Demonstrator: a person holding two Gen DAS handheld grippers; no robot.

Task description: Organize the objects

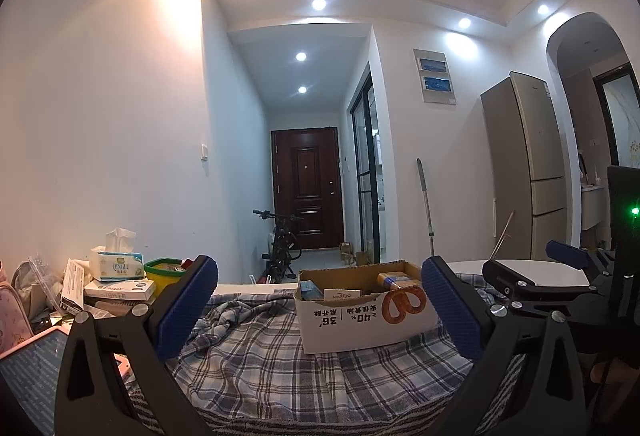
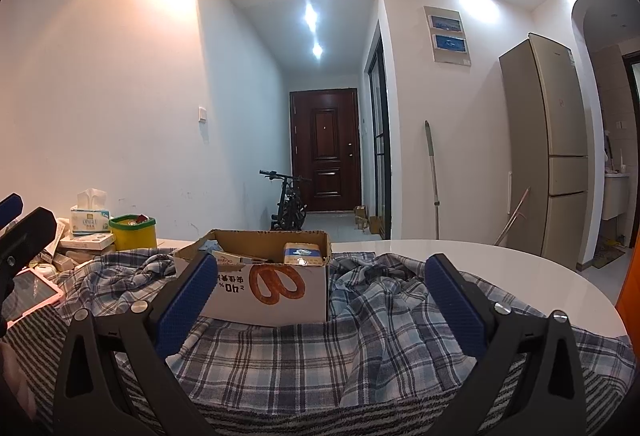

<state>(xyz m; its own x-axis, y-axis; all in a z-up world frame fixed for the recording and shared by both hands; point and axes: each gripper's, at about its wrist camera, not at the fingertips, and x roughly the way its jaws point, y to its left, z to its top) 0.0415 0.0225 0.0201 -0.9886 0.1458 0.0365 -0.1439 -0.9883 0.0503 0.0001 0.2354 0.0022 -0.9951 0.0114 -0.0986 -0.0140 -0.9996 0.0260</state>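
An open cardboard box (image 1: 360,328) with a pretzel picture stands on a blue plaid cloth (image 1: 260,364). Inside it lie a yellow-and-blue packet (image 1: 400,278) and a few small cartons (image 1: 310,290). My left gripper (image 1: 320,300) is open, with nothing between its blue pads, just short of the box. In the right wrist view the same box (image 2: 280,310) sits ahead and slightly left, with the packet (image 2: 302,254) upright inside. My right gripper (image 2: 320,300) is open and holds nothing above the cloth (image 2: 380,316). Each gripper shows at the edge of the other's view: the right (image 1: 534,262), the left (image 2: 18,218).
At the left stand a tissue pack (image 2: 90,220), a yellow tub with a green rim (image 2: 134,234), stacked flat boxes (image 1: 120,292) and a pink-cased tablet (image 2: 32,290). The round white table (image 2: 500,264) shows bare at the right. A fridge (image 2: 556,139), mop and bicycle stand beyond.
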